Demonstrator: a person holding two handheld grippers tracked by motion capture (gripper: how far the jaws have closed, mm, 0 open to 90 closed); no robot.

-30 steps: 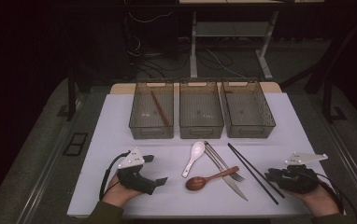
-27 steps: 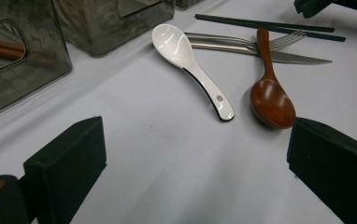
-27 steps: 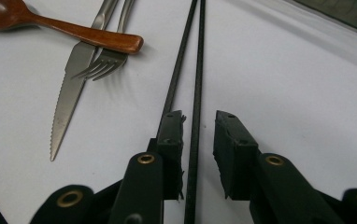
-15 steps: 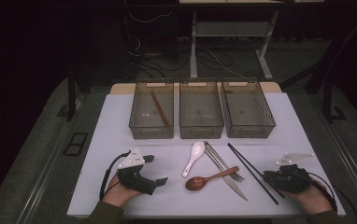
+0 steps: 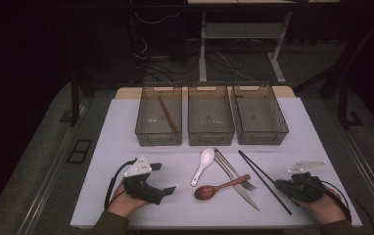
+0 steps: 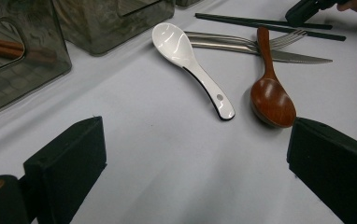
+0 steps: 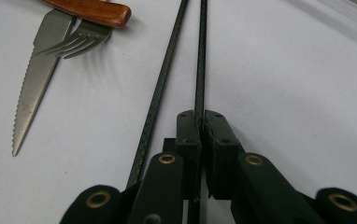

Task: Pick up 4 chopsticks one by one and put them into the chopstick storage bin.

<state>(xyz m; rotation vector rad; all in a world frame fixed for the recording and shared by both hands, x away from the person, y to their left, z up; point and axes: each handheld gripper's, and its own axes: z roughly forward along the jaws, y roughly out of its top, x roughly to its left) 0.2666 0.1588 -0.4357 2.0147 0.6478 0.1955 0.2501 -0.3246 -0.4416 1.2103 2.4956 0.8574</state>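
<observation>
The right gripper (image 7: 199,122) has just squeezed its jaws shut on one black chopstick (image 7: 200,56), right beside the knife (image 7: 29,93), probably to lift it. The left gripper (image 6: 195,163) waits with jaws wide open and empty.

Black chopsticks (image 7: 200,56), white spoon (image 6: 190,65), reddish-brown wooden spoon (image 6: 271,95), white table (image 5: 126,127)

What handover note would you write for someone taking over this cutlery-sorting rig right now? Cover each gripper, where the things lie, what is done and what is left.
Right gripper: fingers just closed on one thin black chopstick; its twin lies loose beside it.
Left gripper: open, empty, resting on the white table.
Done: brown wooden chopsticks lie in the left clear plastic bin.
Left: white ceramic spoon, brown wooden spoon, steel fork and serrated steel knife on the table; the middle bin and right bin look empty.
</observation>
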